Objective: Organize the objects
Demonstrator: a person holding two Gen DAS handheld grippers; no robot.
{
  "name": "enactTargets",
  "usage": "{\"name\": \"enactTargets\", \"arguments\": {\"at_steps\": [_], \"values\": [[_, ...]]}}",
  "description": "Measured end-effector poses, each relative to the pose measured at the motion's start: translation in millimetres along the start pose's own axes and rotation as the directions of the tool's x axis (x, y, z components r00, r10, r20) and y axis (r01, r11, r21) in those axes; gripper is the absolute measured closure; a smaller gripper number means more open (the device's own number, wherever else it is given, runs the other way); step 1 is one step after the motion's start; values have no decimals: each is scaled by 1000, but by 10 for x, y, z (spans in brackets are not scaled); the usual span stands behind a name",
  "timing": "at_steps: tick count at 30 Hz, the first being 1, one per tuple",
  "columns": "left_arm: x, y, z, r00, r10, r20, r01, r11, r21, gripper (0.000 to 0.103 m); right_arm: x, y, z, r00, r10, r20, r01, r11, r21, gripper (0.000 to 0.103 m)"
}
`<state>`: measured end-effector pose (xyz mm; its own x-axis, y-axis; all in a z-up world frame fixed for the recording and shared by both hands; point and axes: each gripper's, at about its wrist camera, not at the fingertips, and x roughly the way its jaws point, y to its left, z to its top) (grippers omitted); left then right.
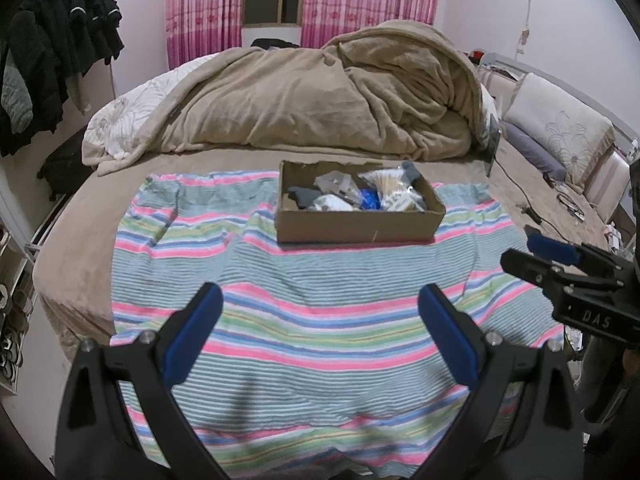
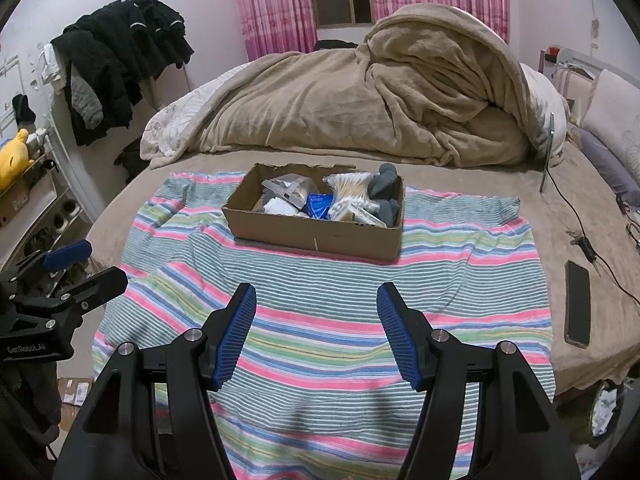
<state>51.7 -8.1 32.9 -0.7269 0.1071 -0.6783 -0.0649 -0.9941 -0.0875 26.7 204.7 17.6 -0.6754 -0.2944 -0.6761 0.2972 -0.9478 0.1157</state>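
A cardboard box (image 1: 360, 227) sits on a striped cloth (image 1: 304, 320) spread over the bed (image 1: 64, 256), straight ahead of both tools and well beyond their tips. Inside it lie the task's things, jumbled together: bundles of cotton swabs (image 2: 347, 190) in clear wrap toward the far right, a blue packet (image 2: 319, 205) near the middle, a silvery plastic pouch (image 2: 289, 190) and something white (image 2: 280, 206) to the left, and dark grey fabric pieces (image 2: 385, 188) heaped against the right end. The near wall of the box hides the lower part of everything in it, and the pile is too crowded to tell how many items there are or what the white piece is. The left tool (image 1: 320, 332) hangs over the near part of the cloth with its blue-padded fingers wide apart and nothing between them. The right tool (image 2: 316, 332) hovers beside it, its fingers likewise parted and empty; from the left wrist view it shows only as a side-on shape at the right edge, partly cut off. To the right of the right tool a dark phone (image 2: 578, 305) lies flat on the bed, just off the cloth. Beyond the box a tan blanket (image 2: 380, 112) is bunched in a mound, covering whatever lies beneath it.
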Motion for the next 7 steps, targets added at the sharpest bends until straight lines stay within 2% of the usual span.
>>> {"name": "enactTargets", "arguments": {"at_steps": [7], "values": [[52, -39, 120, 1000, -15, -2, 15, 999, 36, 4, 38, -56, 82, 999, 32, -4, -32, 999, 19, 37]]}}
